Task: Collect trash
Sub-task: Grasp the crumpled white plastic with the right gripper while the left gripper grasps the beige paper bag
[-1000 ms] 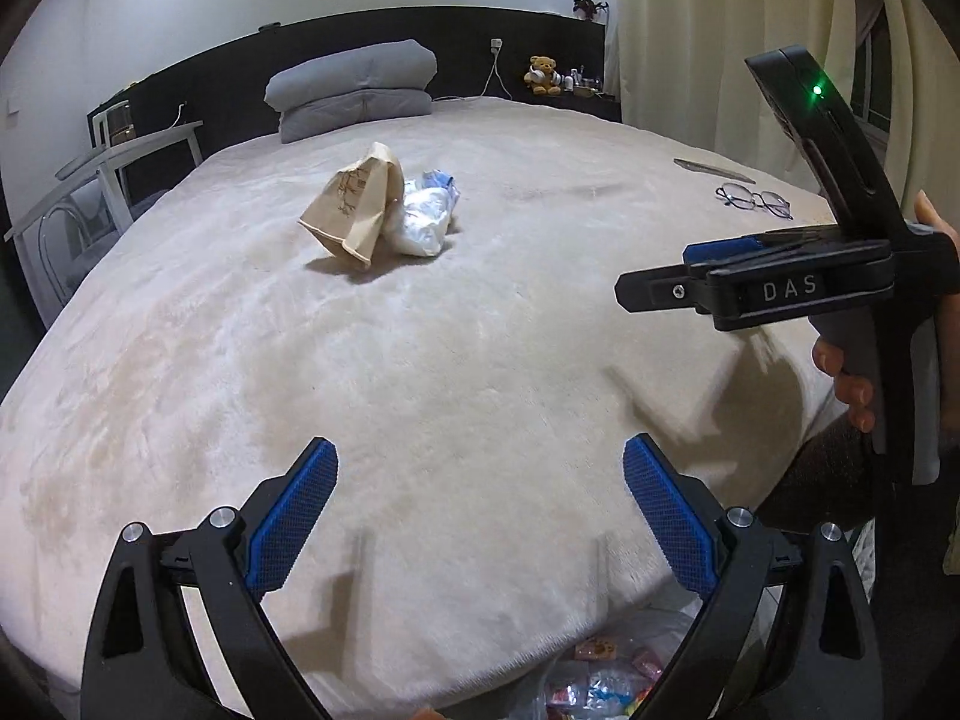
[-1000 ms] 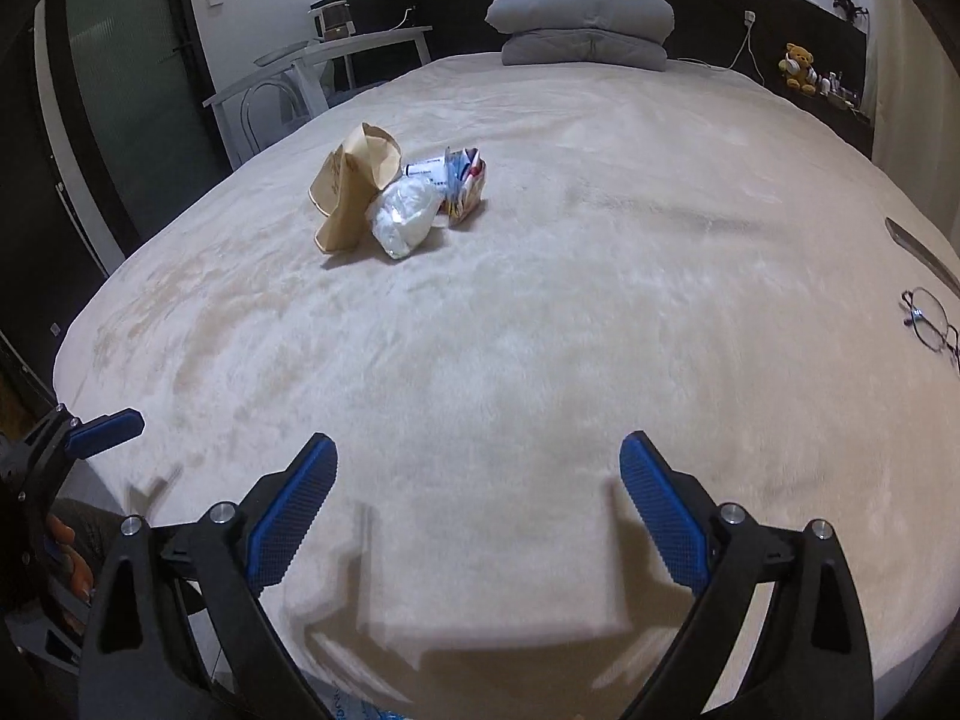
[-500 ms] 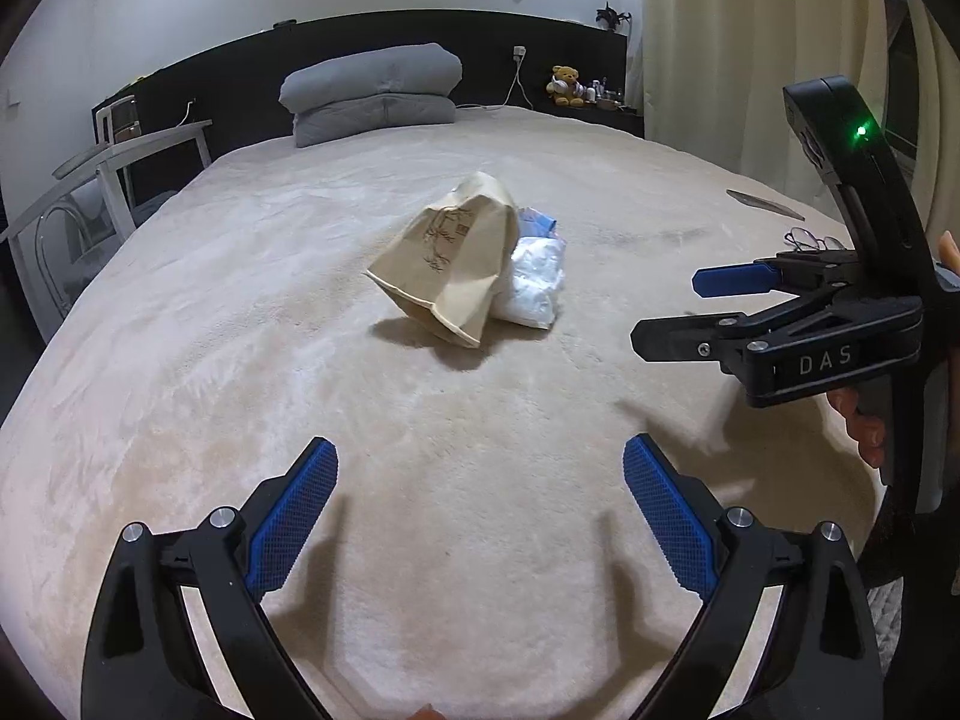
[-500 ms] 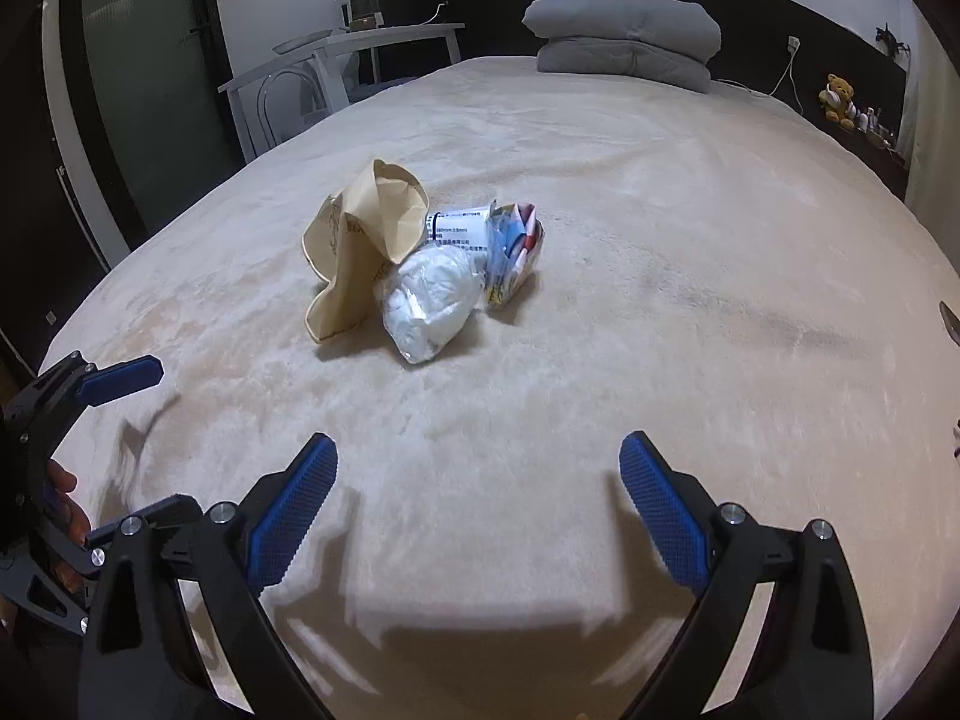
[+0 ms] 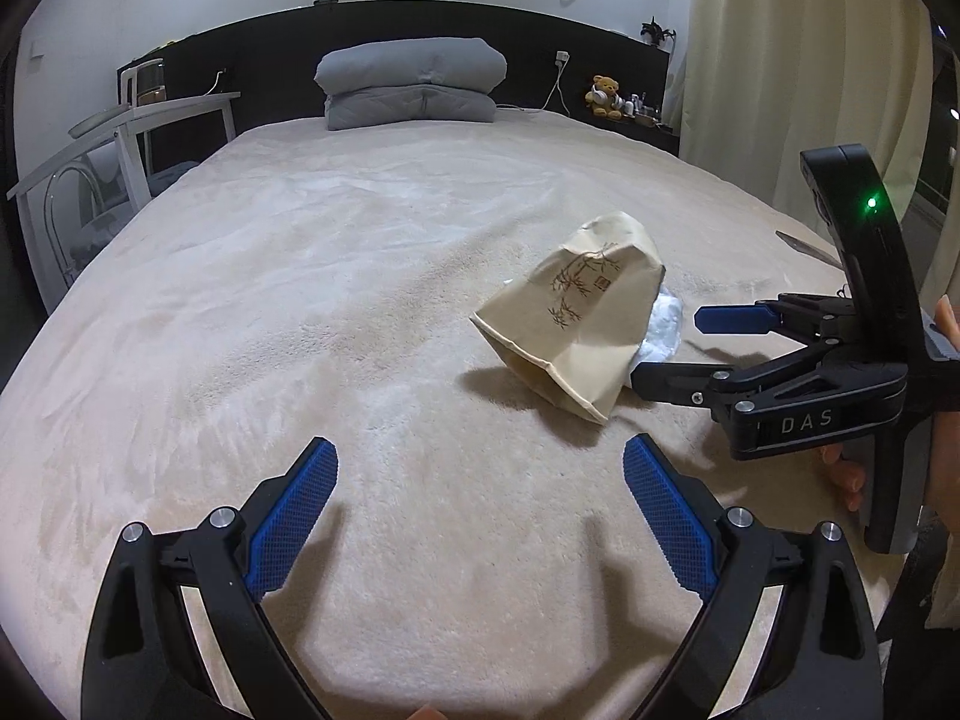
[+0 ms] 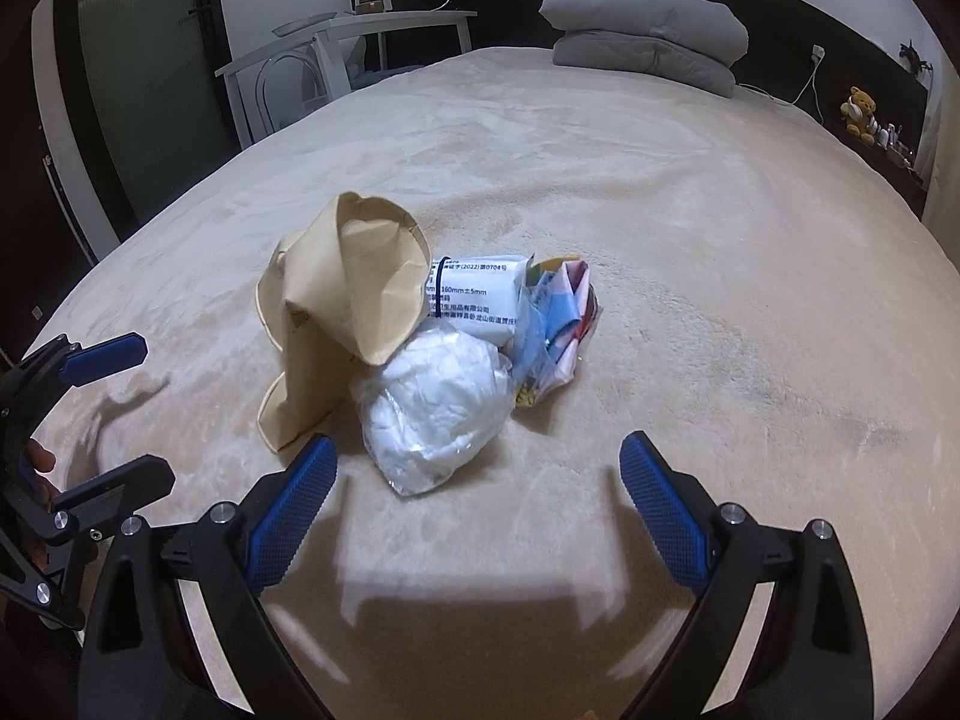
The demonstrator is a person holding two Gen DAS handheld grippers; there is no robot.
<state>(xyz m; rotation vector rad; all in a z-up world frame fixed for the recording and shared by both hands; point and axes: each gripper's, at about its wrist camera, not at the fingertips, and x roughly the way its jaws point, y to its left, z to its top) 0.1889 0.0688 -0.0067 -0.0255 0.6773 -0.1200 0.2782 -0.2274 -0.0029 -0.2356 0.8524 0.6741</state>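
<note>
You're at the approach step here, nothing picked up yet. The trash sits in one little heap near the middle of the bed (image 6: 690,192): a tan paper bag (image 6: 342,306) slumped on its side, a white plastic bag (image 6: 438,408) bunched up right against it, a white printed packet (image 6: 474,294) behind that, and a crumpled colourful wrapper (image 6: 558,318) touching the packet's right edge.

Your right gripper (image 6: 477,489) is lined up nicely, fingers wide apart and holding nothing, with the white plastic bag sitting just ahead of the gap and a bit left of centre. I'd say the next move is to push forward and down so the fingers straddle that bag, then squeeze. It's soft and slippery looking, so I'd go for the bunched part, and watch that your left finger doesn't snag the paper bag's edge.

Your left gripper (image 5: 477,507) is also spread open and empty, hovering low over bare blanket. From the left view the paper bag (image 5: 576,324) is ahead and off to the right, its open mouth facing you, so you'd need to swing right for it. Both grippers point roughly level toward the headboard.
</note>
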